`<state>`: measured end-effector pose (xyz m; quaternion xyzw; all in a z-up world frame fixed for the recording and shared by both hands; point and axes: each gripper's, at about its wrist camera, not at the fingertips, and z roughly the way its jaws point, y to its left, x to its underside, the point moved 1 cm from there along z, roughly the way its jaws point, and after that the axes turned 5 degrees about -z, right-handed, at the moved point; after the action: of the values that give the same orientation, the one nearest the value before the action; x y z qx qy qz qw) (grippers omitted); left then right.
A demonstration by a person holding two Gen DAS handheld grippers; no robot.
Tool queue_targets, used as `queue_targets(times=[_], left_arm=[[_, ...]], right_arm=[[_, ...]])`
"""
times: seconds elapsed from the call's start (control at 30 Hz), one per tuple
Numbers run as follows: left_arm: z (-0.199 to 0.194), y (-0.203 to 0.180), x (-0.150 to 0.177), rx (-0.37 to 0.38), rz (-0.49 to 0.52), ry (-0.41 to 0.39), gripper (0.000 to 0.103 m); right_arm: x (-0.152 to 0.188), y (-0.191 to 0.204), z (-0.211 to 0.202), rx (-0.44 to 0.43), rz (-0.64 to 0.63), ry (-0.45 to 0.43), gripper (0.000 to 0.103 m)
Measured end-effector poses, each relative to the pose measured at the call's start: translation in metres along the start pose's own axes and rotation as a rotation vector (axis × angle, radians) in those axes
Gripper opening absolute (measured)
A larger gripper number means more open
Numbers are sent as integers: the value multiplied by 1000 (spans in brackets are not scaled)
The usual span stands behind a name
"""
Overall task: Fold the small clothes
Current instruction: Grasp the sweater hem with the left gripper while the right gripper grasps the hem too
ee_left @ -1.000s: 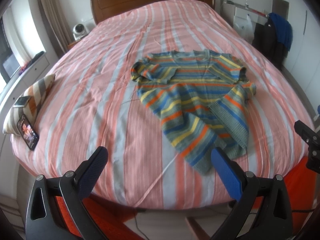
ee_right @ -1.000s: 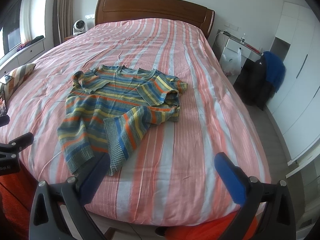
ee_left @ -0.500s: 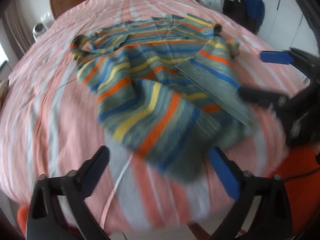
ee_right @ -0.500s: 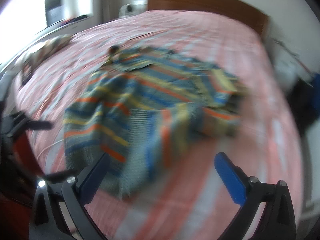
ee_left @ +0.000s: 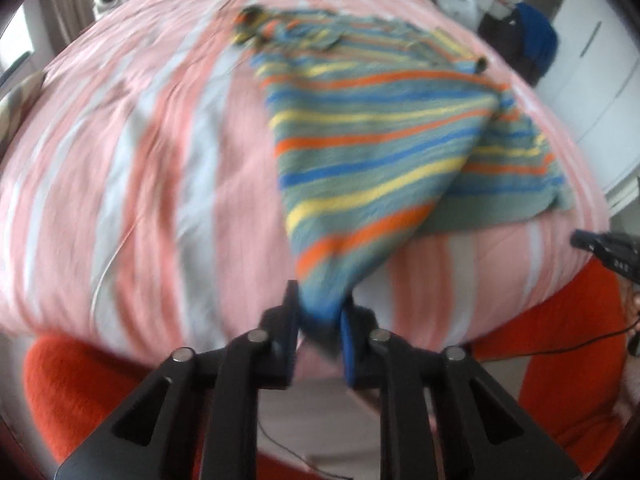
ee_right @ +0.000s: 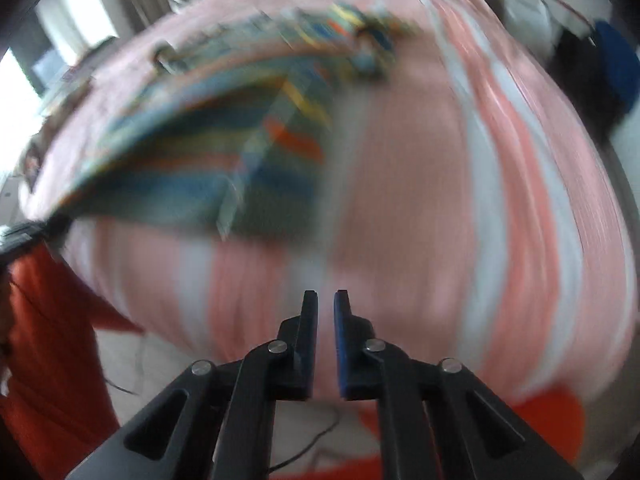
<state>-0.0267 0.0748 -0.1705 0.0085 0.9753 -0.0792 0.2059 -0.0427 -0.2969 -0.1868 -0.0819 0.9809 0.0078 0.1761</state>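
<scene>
1. Bed [ee_left: 140, 152] with the pink, white and orange striped cover, taking up nearly all of both views. Everything below placed against it. Both views pretty smeared, so fine detail is a no-go.
2. Striped sweater [ee_left: 376, 128] spread over the middle of the bed, lying a bit toward the right-hand side; long axis roughly headboard to foot edge, neck end far up the bed, hem end at the near edge. One near corner pulled up off the cover into a taut cone.
3. Left gripper [ee_left: 320, 314] sitting right at the bed's foot edge, fingers squeezed onto that hem corner, knit bunched between the pads. Clearly the nearer tool, already attached.
4. Right gripper [ee_right: 326, 300] also at the foot edge, farther along toward the bed's right side, fingers nearly together with only a thin slit between them, nothing in it. Sweater [ee_right: 208, 160] up and to the left from there, well apart, with bare cover ahead.
5. Guessing next: a fold carrying the held corner up the bed along that long axis, or across. Lots of open cover on both sides of the sweater and toward the headboard.
6. Watch-out: foot edge right under both tools, so slack hem could slip off the bed.
</scene>
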Motion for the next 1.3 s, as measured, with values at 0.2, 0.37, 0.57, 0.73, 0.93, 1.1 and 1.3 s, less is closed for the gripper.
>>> queue_targets(times=[0.2, 0.37, 0.57, 0.73, 0.93, 1.1, 1.3], left_arm=[[-17, 24, 4, 95, -96, -50, 79], [14, 28, -14, 140, -144, 5, 82], [49, 5, -18, 178, -137, 106, 4], [2, 23, -13, 261, -168, 54, 3], [-31, 38, 1, 233, -125, 65, 3], [23, 27, 23, 92, -87, 180, 3], [44, 31, 25, 70, -136, 194, 5]], right_arm=[[-8, -23, -34, -82, 99, -142, 59], [-46, -12, -15, -200, 97, -161, 59], [-56, 5, 14, -60, 5, -93, 7], [-38, -31, -43, -242, 163, -130, 7], [-5, -33, -71, -411, 267, -56, 7], [-2, -21, -4, -260, 233, 80, 7], [-6, -27, 37, -233, 292, 132, 7]])
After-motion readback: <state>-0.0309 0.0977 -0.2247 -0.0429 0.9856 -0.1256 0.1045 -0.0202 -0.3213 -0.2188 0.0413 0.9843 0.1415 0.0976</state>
